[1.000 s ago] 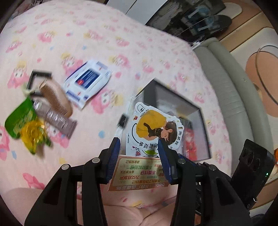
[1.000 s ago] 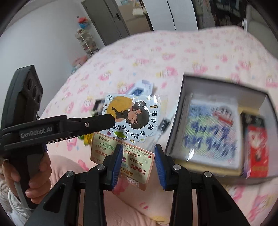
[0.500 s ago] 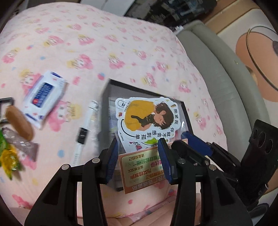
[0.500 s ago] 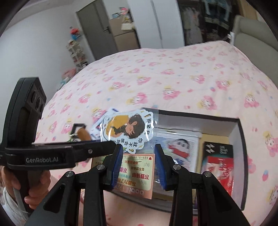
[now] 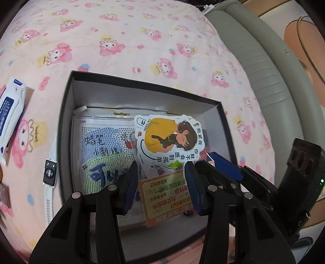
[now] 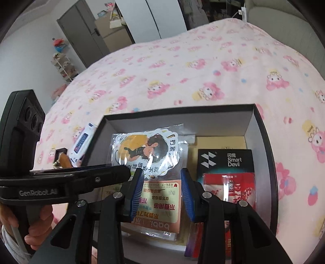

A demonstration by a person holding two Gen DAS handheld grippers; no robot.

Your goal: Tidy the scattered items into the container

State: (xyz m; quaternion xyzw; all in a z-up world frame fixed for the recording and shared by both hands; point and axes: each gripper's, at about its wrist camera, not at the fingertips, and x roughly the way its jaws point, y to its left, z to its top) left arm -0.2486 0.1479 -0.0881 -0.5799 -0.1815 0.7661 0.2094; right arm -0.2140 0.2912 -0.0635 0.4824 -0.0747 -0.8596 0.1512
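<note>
Clear-plastic sticker packet (image 5: 165, 146) is pinched by both grippers, left gripper (image 5: 160, 182) and right gripper (image 6: 161, 188), above the black box (image 5: 67, 105). If released unevenly, it could snag and tilt against the box wall.

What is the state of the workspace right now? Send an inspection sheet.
Surface: pink cartoon-print bed cover.
Job's things: sticker pack held over the open black box; the box already holds a printed sheet, a Smart Devil carton and a red packet.
Clutter: wipes pack, white watch and brown comb lie outside the box.
Grippers: left gripper and right gripper both appear closed on the sticker pack.
Cables: nothing seen.
Surroundings: grey padded bed edge, wardrobe doors.
</note>
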